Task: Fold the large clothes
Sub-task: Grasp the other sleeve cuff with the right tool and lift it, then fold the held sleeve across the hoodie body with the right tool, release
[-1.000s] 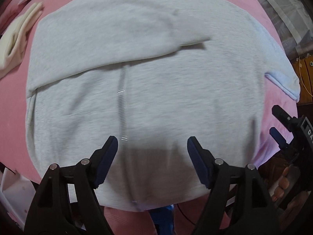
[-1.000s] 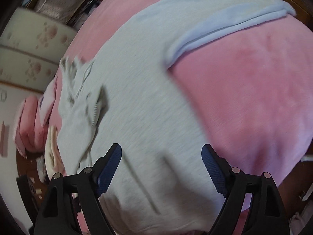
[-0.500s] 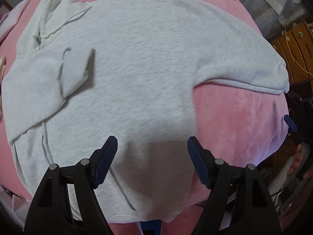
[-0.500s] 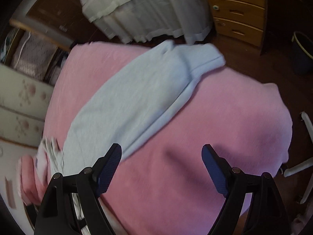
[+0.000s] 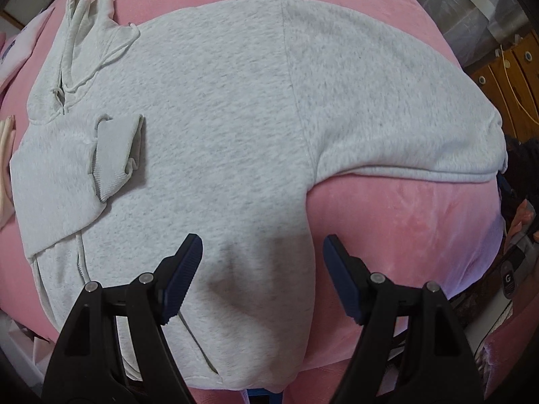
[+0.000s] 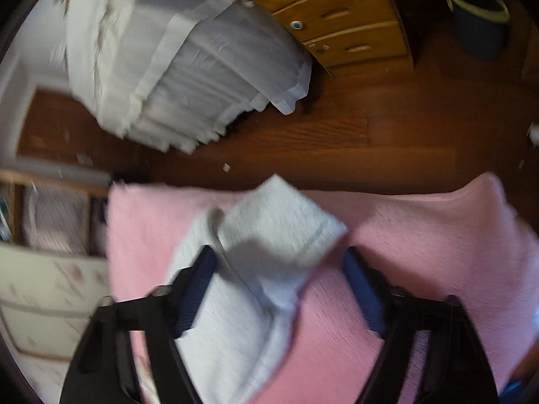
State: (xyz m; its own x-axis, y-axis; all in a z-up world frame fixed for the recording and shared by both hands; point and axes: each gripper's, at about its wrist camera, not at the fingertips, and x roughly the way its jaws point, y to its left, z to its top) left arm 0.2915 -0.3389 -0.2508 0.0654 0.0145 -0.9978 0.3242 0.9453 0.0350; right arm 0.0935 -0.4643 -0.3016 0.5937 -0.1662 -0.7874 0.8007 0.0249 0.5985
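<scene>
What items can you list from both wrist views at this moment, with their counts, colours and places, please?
hoodie: one, light grey, spread flat on the blanket; one sleeve folded over the chest, its cuff on the body; the other sleeve stretched out sideways, its cuff near the blanket's edge.
blanket: one, pink, under the hoodie.
chest of drawers: one, wooden, on the floor beyond the bed.
curtain: one, white, hanging by the drawers.
bin: one, dark, far corner of the floor.
left hand-held gripper: black with blue pads, open above the hoodie's side.
right hand-held gripper: same colours, jaws just been closing, astride the stretched sleeve's end, pads not pressing yet.
</scene>
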